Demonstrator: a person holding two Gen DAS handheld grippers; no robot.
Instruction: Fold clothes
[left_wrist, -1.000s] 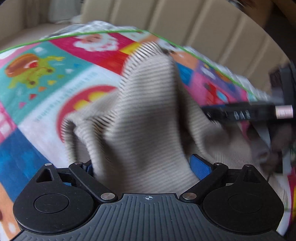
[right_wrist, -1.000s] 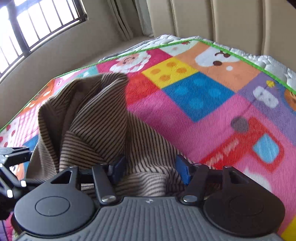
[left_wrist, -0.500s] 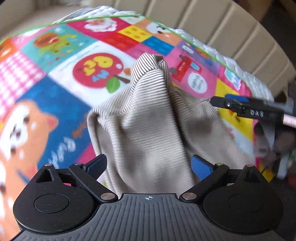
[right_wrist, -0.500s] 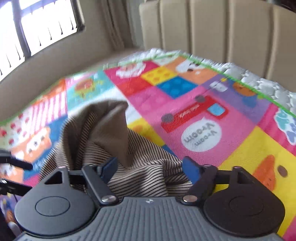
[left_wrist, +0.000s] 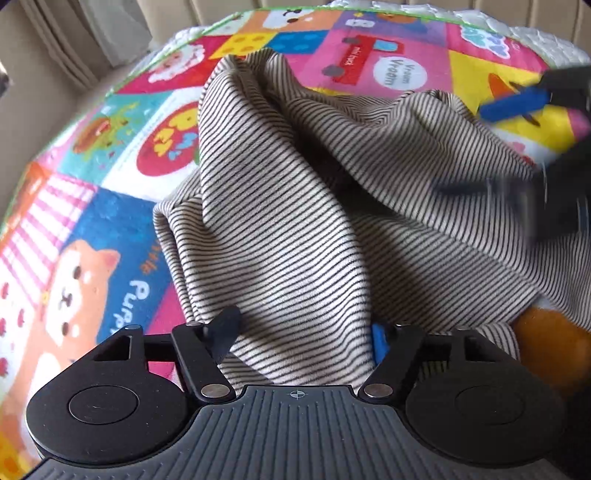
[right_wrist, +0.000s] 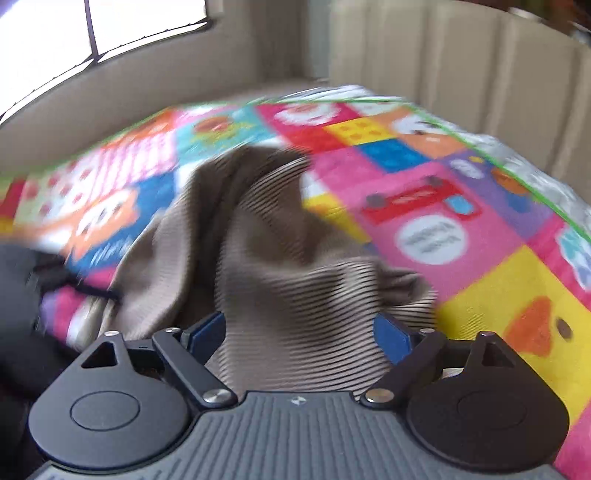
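- A beige knit garment (left_wrist: 295, 206) with thin dark stripes fills the middle of the left wrist view, heaped in soft, rumpled folds with one ridge peaking toward the top centre.
- It lies on a plush play mat (left_wrist: 110, 229) of bright cartoon squares, edged with a green border; a puppy panel sits at the lower left of the frame.
- The left gripper (left_wrist: 303, 339) sits at the bottom centre, and its jaws have just been closing; the striped cloth bunches between the blue pads, yet whether the pads actually press it I cannot tell.
- In the right wrist view the same garment (right_wrist: 295, 266) is motion-blurred, a draped mound rising from the bottom centre toward the middle of the frame.
- The right gripper (right_wrist: 299, 336) has jaws spread wide and they have just been opening; cloth lies between the blue pads but they stand clear of it.
- That right gripper also shows as a dark blurred shape with a blue finger at the upper right of the left wrist view.
- A padded beige panelled headboard (right_wrist: 461, 66) runs along the top right, smooth and vertically ribbed.
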